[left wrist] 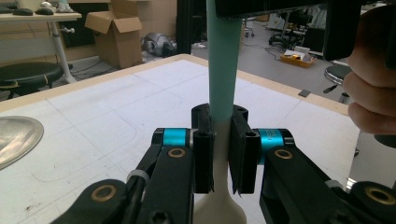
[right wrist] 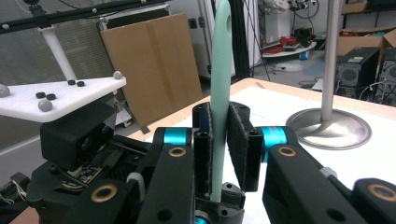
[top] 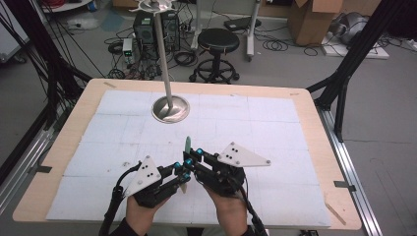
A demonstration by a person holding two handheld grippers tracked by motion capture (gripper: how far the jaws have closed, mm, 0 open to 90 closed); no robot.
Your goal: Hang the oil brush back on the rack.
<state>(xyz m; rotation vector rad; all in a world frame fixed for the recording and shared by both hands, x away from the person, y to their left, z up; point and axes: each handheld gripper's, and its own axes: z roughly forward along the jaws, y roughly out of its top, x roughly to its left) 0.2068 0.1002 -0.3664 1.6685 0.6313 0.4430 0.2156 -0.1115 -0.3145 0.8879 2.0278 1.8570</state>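
Both tools are holding one thing, a long flat plastic stick (top: pixel 187 145) that is mint green at one end and cream at the other. Your left gripper (top: pixel 183 173) is clamped on it where the green meets the cream (left wrist: pixel 222 122). Your right gripper (top: pixel 193 156) pinches the green part (right wrist: pixel 218 112), and the tip with a small hole pokes out past it. You hold the stick above the near middle of the white table (top: pixel 275 123). Farther off stands a shiny metal pole with a round base (top: pixel 170 109).
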